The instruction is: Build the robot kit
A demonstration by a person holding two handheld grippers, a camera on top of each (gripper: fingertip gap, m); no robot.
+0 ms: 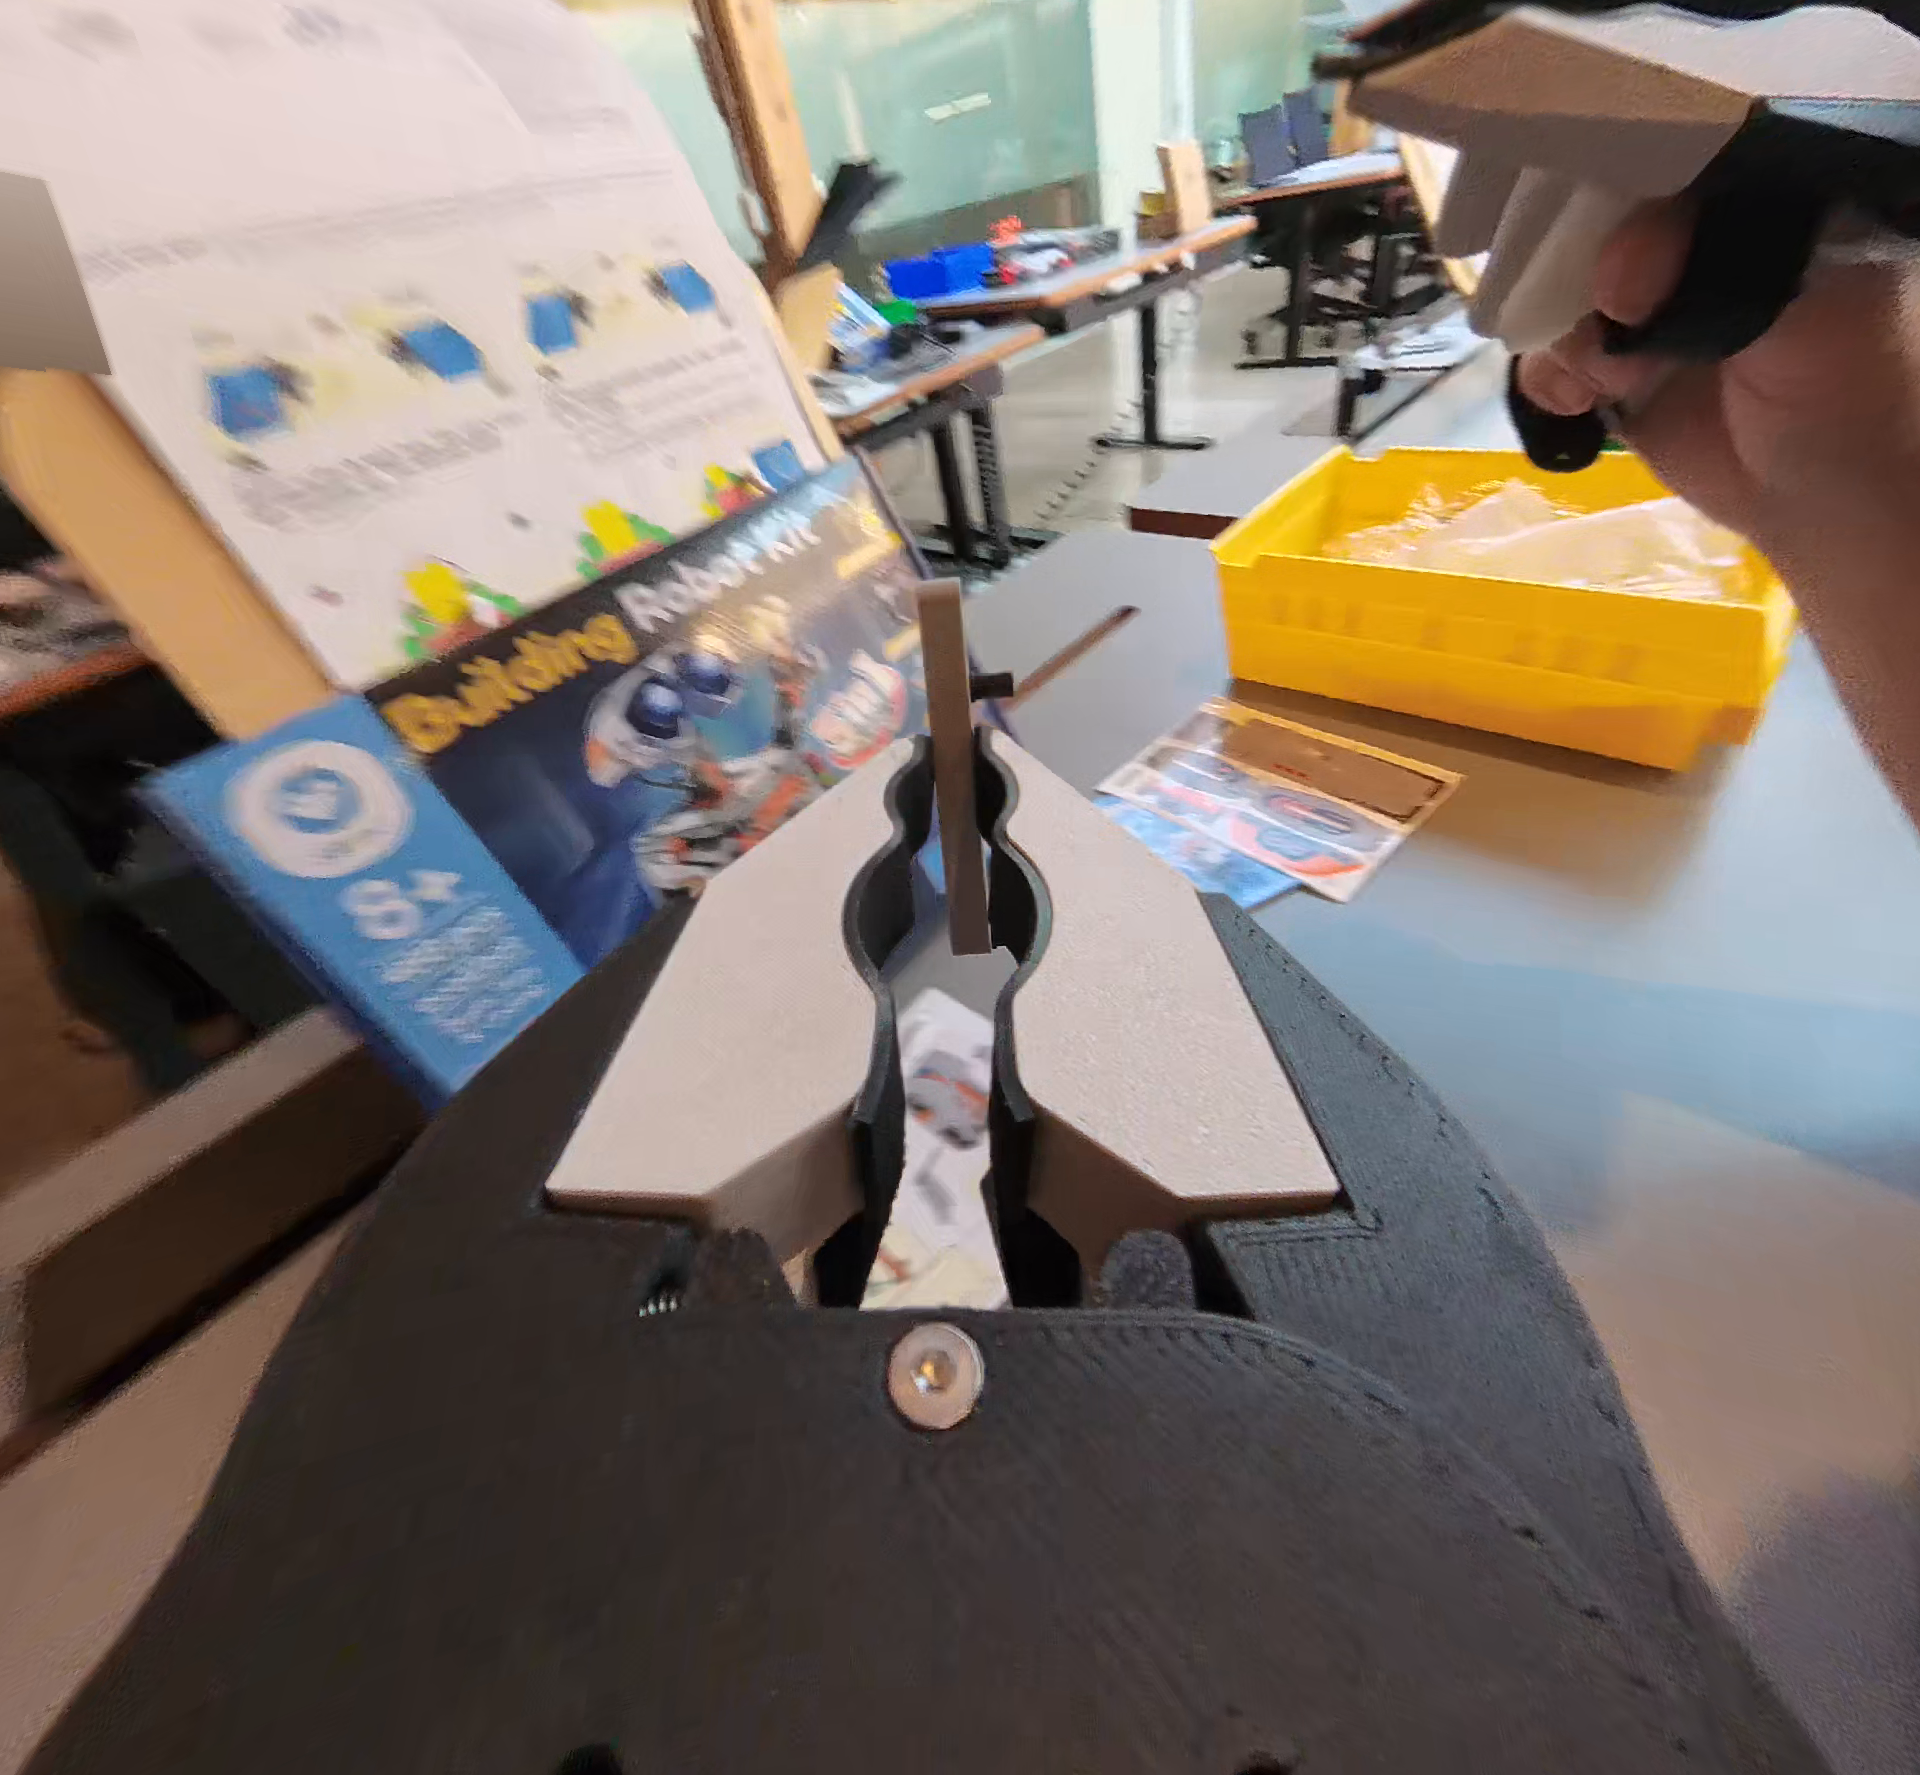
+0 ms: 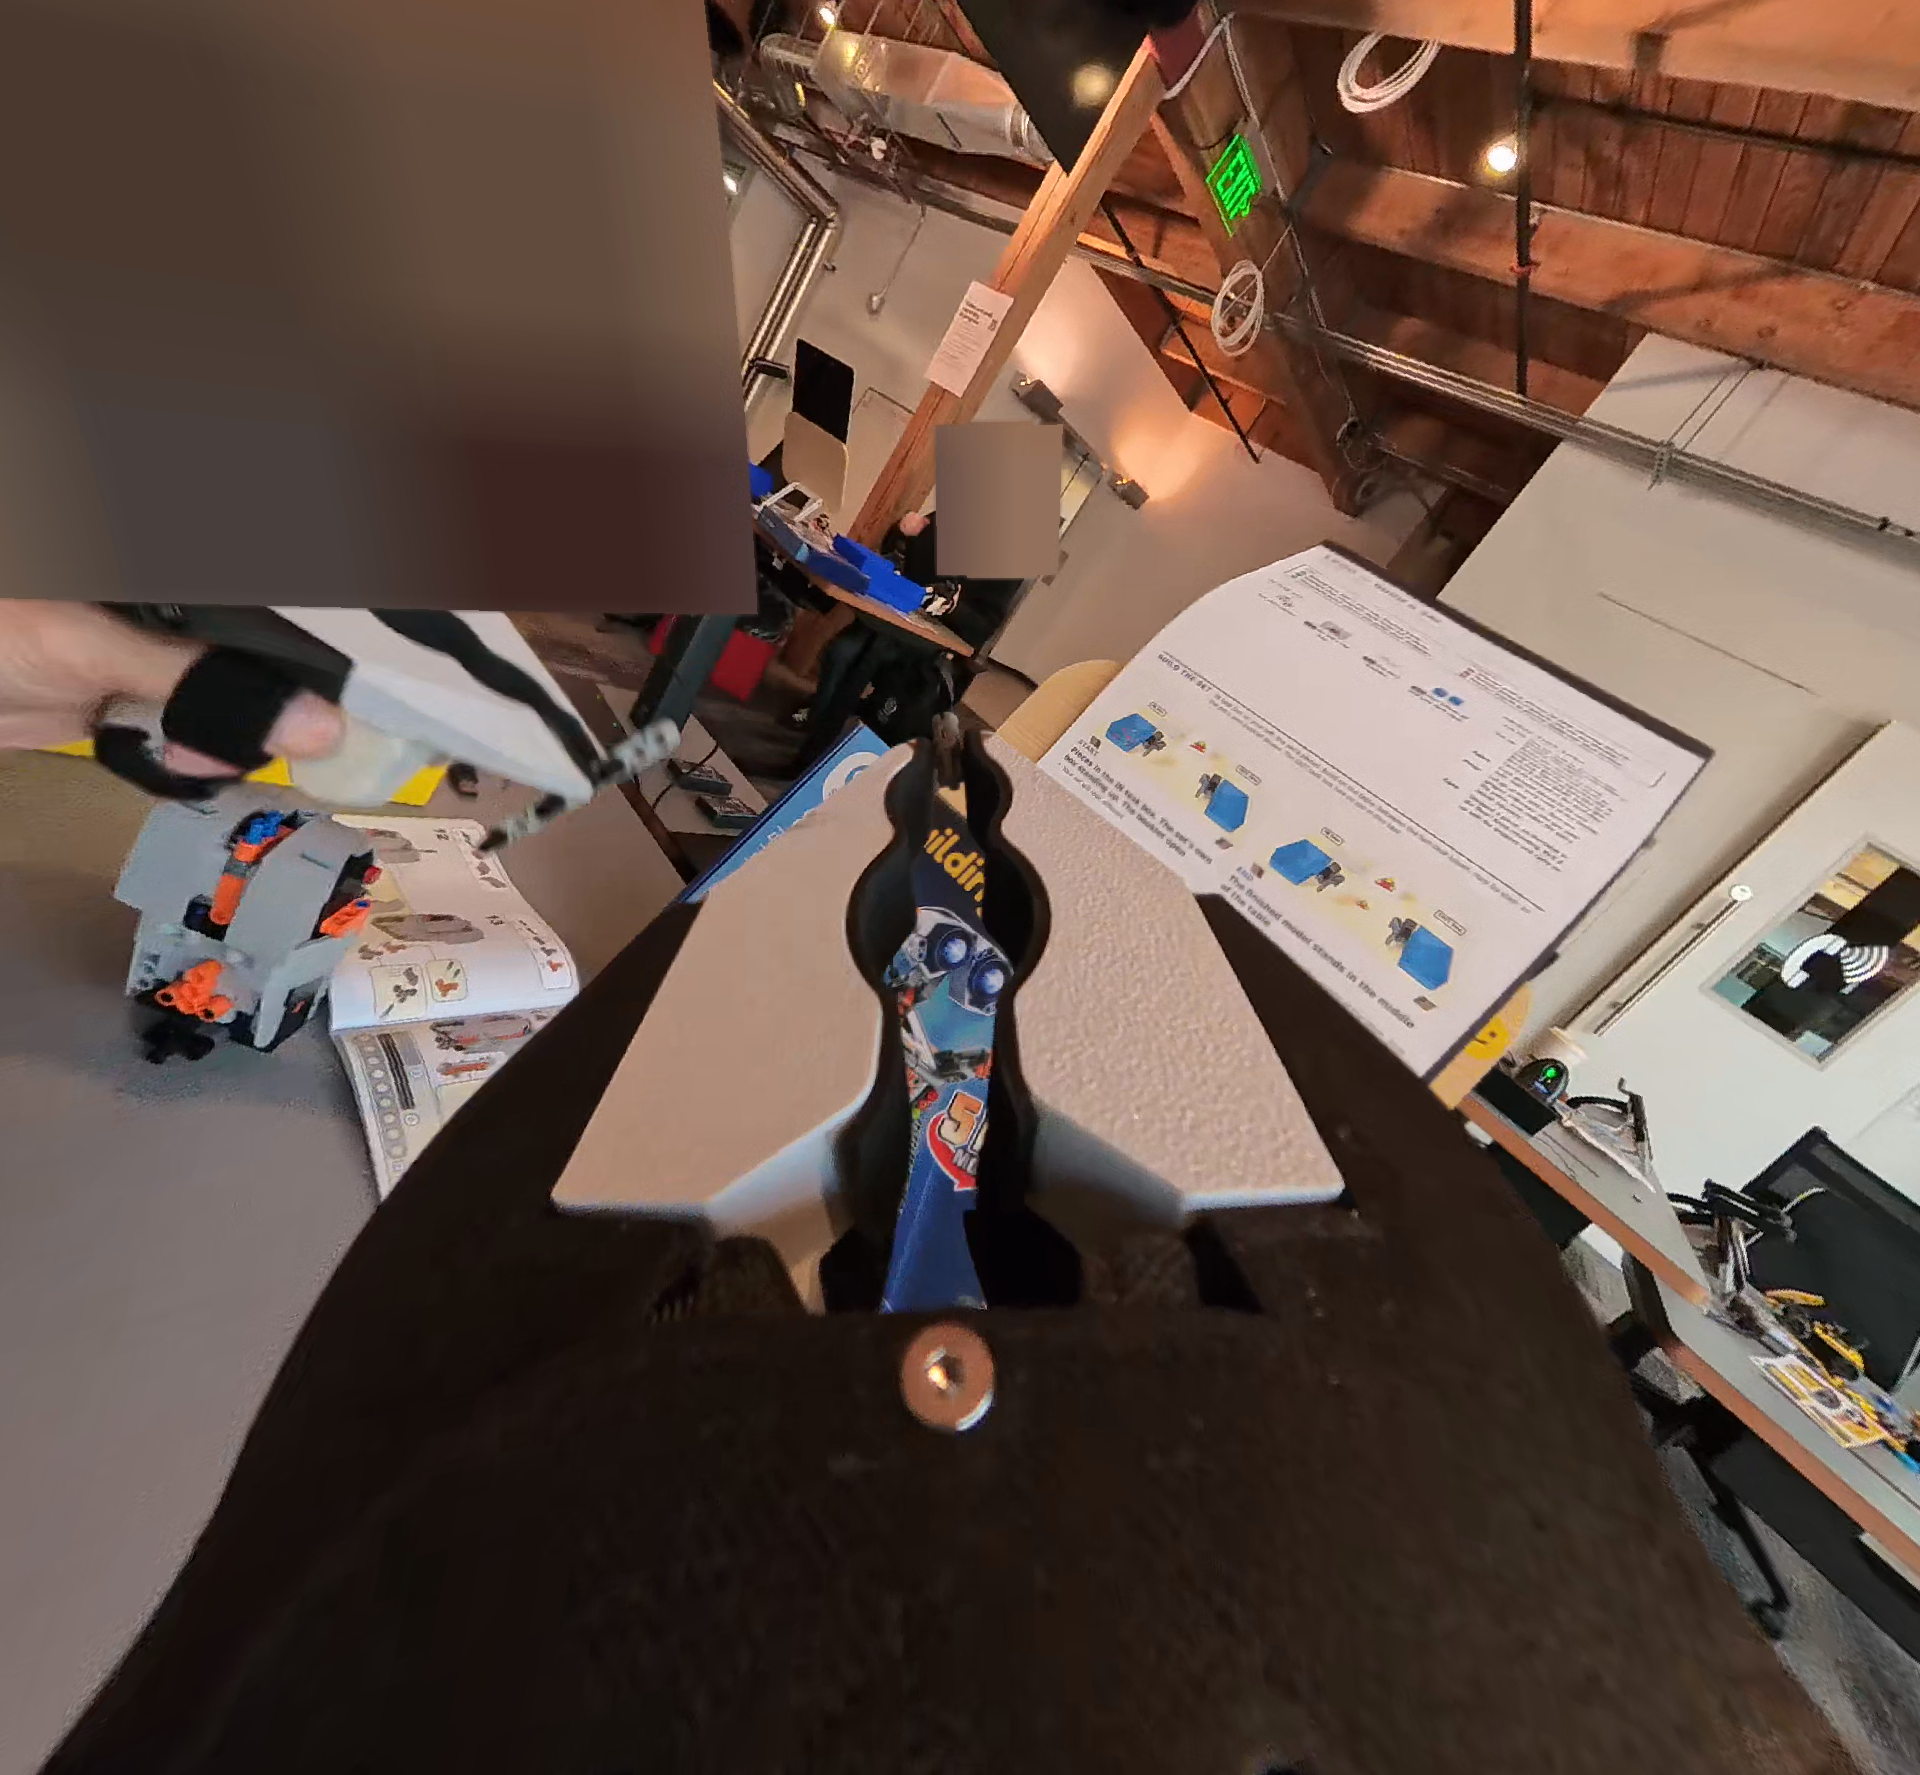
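Note:
My left gripper [image 1: 951, 754] is shut on a flat grey beam [image 1: 948, 676] that stands upright between its fingertips, above the grey table [image 1: 1558, 1050]. It also shows in the right wrist view [image 2: 566, 790], with the beam [image 2: 639, 751] across its tips. My right gripper [image 2: 951, 751] is nearly closed on a small grey piece [image 2: 943, 730] at its tips, raised in the air. In the left wrist view the right gripper [image 1: 1340, 58] is at the upper right, held by a hand. A partly built grey, orange and blue model [image 2: 239, 915] stands on the table below the left gripper.
An open instruction booklet [image 2: 447, 956] lies beside the model. A blue kit box [image 1: 582, 790] leans against a printed instruction board [image 1: 364, 271]. A yellow bin [image 1: 1486, 645] with plastic bags and a sticker sheet [image 1: 1278, 811] sit on the right. Desks and a seated person are behind. Left tips to right tips: about 15 cm.

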